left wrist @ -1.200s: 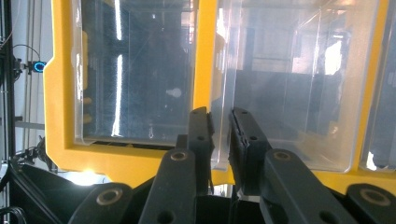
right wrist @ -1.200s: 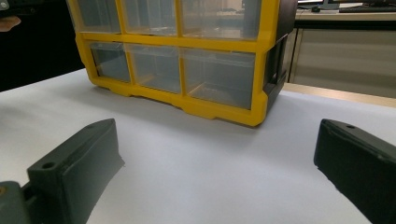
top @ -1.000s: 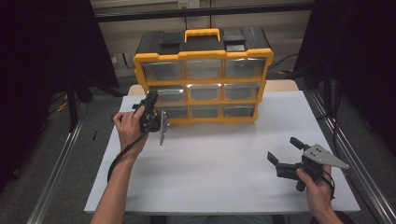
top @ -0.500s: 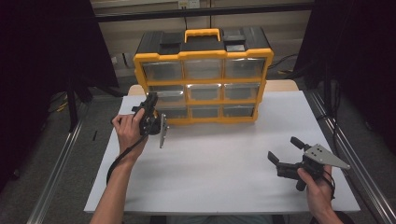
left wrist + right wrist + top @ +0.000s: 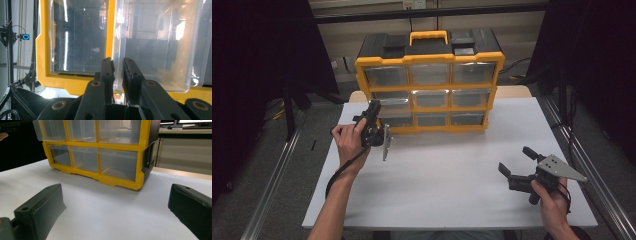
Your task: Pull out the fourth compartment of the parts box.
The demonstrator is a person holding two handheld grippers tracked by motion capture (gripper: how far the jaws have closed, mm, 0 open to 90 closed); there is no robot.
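The left gripper [image 5: 117,72] clamps the clear edge of a drawer [image 5: 155,45] at the lower left of the yellow organizer [image 5: 430,82], which stands at the table's [image 5: 452,200] far edge. Glare hides the drawer's contents. The right gripper [image 5: 518,167] rests wide open, well apart, its jaws cut off in its own view.

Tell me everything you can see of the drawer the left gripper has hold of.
The drawer is clear plastic, a boxy bin with thin see-through walls, and looks empty. It sits in the bottom row at the left end of the yellow organizer, pulled slightly out of its frame. The left gripper is shut on its front edge, fingers pinching the thin wall. The organizer stands upright at the back of the white table.
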